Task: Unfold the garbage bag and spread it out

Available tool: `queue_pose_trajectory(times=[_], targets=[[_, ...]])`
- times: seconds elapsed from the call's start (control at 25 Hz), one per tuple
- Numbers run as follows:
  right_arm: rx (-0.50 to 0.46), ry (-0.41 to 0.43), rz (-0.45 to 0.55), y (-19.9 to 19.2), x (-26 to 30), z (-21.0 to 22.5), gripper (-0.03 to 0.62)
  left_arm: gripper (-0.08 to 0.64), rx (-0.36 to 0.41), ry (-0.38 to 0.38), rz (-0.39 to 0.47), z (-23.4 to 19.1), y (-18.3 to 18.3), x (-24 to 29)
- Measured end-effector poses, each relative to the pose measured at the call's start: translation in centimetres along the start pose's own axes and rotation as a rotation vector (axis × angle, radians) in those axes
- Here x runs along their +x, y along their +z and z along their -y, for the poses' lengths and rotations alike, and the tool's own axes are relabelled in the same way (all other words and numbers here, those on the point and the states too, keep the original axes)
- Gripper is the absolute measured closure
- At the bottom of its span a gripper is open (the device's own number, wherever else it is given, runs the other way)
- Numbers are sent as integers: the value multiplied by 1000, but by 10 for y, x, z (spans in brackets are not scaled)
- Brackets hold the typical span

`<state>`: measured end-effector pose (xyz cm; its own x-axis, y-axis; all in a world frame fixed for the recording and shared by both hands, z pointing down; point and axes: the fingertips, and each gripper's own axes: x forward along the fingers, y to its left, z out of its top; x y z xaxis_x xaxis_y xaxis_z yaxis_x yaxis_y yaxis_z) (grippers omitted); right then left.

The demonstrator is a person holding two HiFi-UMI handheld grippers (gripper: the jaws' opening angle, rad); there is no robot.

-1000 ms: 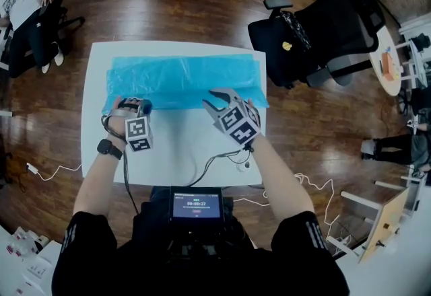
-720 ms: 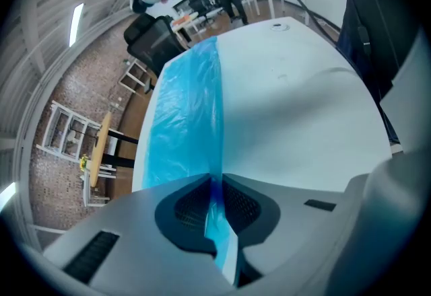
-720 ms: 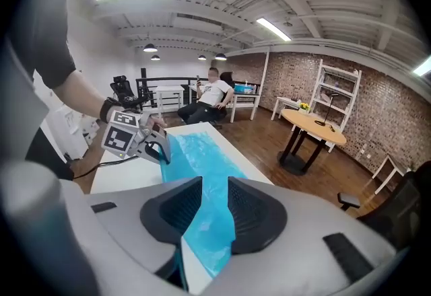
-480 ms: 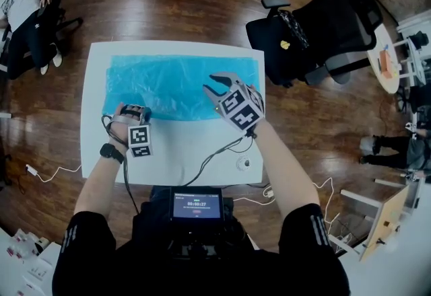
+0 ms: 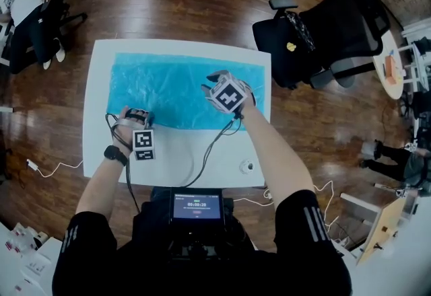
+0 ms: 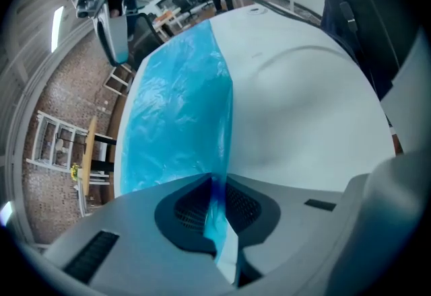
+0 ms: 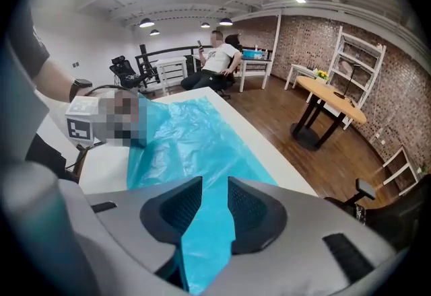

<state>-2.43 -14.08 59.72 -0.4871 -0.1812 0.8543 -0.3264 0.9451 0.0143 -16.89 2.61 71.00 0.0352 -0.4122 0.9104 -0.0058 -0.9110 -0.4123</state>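
Two grippers: my left gripper (image 5: pixel 138 115) is clamped on the blue garbage bag's (image 5: pixel 168 86) near edge; my right gripper (image 5: pixel 214 79) gapes, empty, over its right part.

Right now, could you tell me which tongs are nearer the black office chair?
Right. The right tongs are over the end of the blue bag beside the chair; the left tongs pinch its near edge, farther away.

Of the thin blue plastic garbage bag (image 6: pixel 175 113), the edge nearest the white table (image 6: pixel 303 99)'s front edge vanishes between my left gripper (image 6: pixel 217 183)'s pressed pads. My right gripper (image 7: pixel 214 186) covers the bag beneath its jaws; whether they touch it, I can't tell.
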Motion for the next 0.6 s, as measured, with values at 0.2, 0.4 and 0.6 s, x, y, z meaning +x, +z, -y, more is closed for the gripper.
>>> queue_pose_trajectory(times=[0.2,0.4,0.6], targets=[[20,27,-78,-29,42,-8,443,541,1,-10,-4,3,-1,5],[64,63,-155,-60,72,-19,443,541,26,-17,-28,2,-4,0],[91,69,-147,-64,82,-24,442,523,33,-27,-26,1,-7,-2]])
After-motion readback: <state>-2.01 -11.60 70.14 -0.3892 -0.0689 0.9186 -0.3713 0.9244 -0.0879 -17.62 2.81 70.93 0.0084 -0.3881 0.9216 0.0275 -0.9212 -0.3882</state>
